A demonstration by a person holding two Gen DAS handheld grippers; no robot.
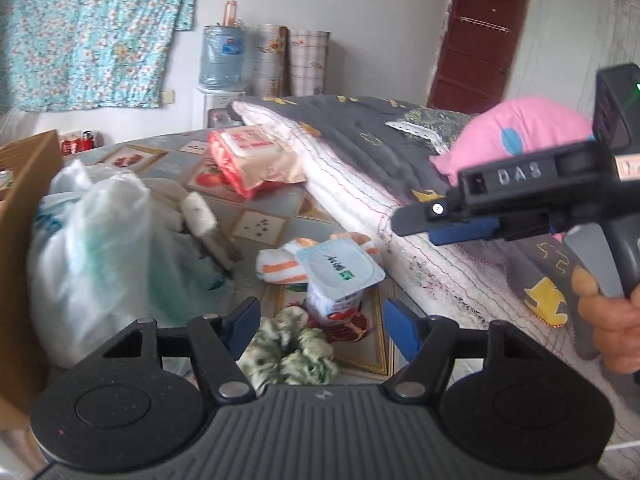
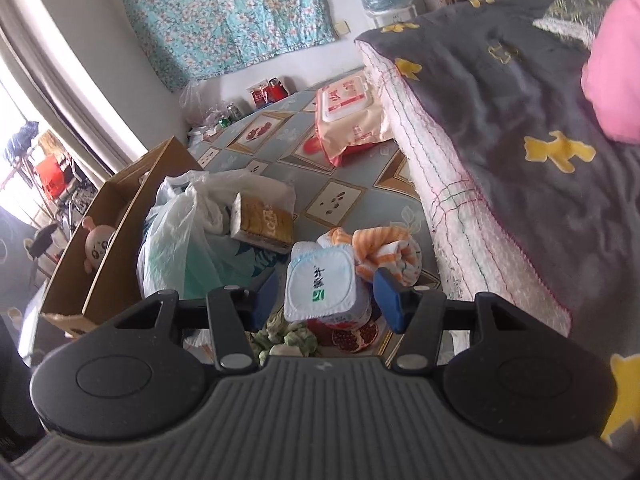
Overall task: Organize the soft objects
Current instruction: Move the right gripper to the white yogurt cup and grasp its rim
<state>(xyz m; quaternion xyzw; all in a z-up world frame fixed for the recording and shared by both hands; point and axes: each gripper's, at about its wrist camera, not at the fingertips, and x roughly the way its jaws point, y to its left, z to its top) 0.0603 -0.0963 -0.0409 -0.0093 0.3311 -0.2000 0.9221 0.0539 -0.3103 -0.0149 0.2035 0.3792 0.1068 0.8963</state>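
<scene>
A green-and-white scrunchie (image 1: 290, 354) lies on the patterned table just in front of my open left gripper (image 1: 320, 314). Behind it stands a yogurt cup (image 1: 340, 276), with orange-striped white socks (image 1: 280, 266) past it. My right gripper (image 2: 326, 300) is open above the yogurt cup (image 2: 320, 288), its blue pads either side of the lid; the striped socks (image 2: 384, 252) lie beyond and the scrunchie (image 2: 286, 340) below. It shows from the side in the left wrist view (image 1: 424, 220). A pink plush (image 1: 516, 136) rests on the grey blanket.
A cardboard box (image 2: 104, 240) at the left holds a small pink doll (image 2: 96, 246). A white plastic bag (image 1: 92, 256), a wipes pack (image 1: 256, 156) and a snack box (image 2: 262, 222) lie on the table. The folded quilt (image 2: 500, 160) fills the right side.
</scene>
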